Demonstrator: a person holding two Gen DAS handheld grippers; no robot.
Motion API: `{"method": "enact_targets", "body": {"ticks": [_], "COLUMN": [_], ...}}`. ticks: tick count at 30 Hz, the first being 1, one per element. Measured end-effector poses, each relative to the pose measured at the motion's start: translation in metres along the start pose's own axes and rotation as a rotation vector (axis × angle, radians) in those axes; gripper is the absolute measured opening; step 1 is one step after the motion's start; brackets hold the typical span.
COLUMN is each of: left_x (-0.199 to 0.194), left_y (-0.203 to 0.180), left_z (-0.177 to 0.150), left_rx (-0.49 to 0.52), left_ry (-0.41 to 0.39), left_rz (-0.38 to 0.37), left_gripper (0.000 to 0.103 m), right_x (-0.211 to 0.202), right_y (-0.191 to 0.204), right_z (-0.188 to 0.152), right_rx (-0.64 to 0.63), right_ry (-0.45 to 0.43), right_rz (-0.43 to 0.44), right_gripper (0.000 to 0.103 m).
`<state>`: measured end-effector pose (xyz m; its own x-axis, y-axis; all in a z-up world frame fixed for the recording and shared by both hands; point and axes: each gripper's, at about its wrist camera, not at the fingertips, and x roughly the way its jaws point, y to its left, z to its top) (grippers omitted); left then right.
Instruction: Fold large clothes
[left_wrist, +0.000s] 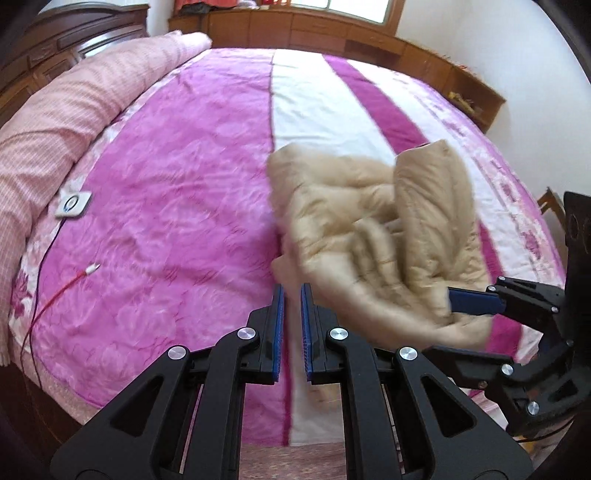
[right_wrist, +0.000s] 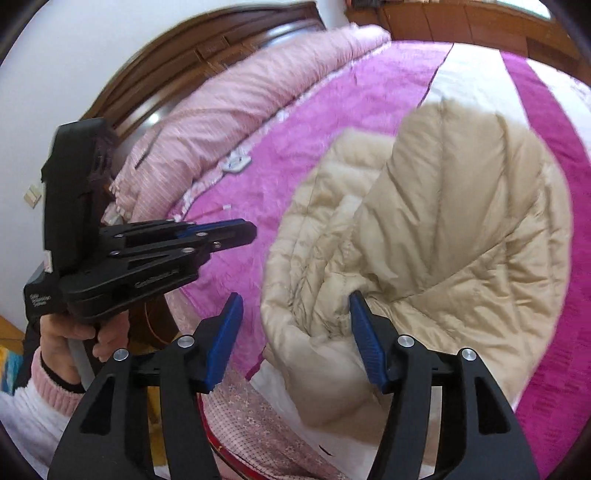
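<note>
Beige puffer jacket (right_wrist: 436, 229) bunched on the pink bedspread (left_wrist: 177, 206), left gripper (left_wrist: 291, 291) pinched together and empty, right gripper (right_wrist: 295, 306) spread apart, one pad perhaps brushing fabric.

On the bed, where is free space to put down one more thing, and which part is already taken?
Free: the wide pink bedspread between the beige padded jacket and the rolled pink quilt, beyond the white charger pad and red cable. Crowded: the near right corner, where the jacket lies with the right gripper at it.
</note>
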<state>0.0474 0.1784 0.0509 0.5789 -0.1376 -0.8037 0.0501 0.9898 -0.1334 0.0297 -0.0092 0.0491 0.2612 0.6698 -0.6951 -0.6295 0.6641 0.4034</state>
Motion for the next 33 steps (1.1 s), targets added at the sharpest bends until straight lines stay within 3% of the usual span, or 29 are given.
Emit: {"method": "enact_targets", "body": {"ticks": [4, 10, 14, 18, 20, 21, 22, 25, 29, 33], "left_x": [-0.006, 0.006, 0.029, 0.051, 0.059, 0.064, 0.066, 0.065, 0.031, 0.016], "left_y": [-0.023, -0.061, -0.085, -0.098, -0.1, -0.1, -0.099, -0.092, -0.076, -0.048], "left_z": [0.013, 0.029, 0.042, 0.048, 0.048, 0.048, 0.047, 0.043, 0.038, 0.026], "left_rx": [0.023, 0.071, 0.081, 0.094, 0.088, 0.077, 0.068, 0.028, 0.01, -0.038], "left_ry": [-0.025, -0.027, 0.019, 0.054, 0.07, 0.076, 0.08, 0.091, 0.019, -0.011], "left_rz": [-0.068, -0.129, -0.172, -0.132, -0.138, -0.168, -0.186, -0.269, -0.279, -0.226], "left_gripper": [0.031, 0.068, 0.073, 0.073, 0.073, 0.06, 0.033, 0.012, 0.01, 0.01], "right_x": [-0.036, -0.068, -0.061, -0.046, -0.035, -0.031, -0.028, -0.028, -0.026, -0.012], "right_y": [-0.011, -0.07, -0.119, -0.159, -0.169, -0.171, -0.172, -0.166, -0.143, -0.106], "right_z": [-0.003, -0.015, -0.031, -0.048, -0.052, -0.053, -0.054, -0.054, -0.045, -0.027], "right_rx": [0.018, 0.13, 0.25, 0.357, 0.397, 0.404, 0.404, 0.39, 0.323, 0.181], "right_ry": [-0.066, -0.119, -0.111, -0.096, -0.101, -0.107, -0.114, -0.148, -0.17, -0.163], "right_rz": [-0.017, -0.157, -0.239, -0.237, -0.186, -0.155, -0.14, -0.091, -0.09, -0.126], "right_gripper": [0.061, 0.061, 0.062, 0.062, 0.062, 0.062, 0.062, 0.062, 0.062, 0.062]}}
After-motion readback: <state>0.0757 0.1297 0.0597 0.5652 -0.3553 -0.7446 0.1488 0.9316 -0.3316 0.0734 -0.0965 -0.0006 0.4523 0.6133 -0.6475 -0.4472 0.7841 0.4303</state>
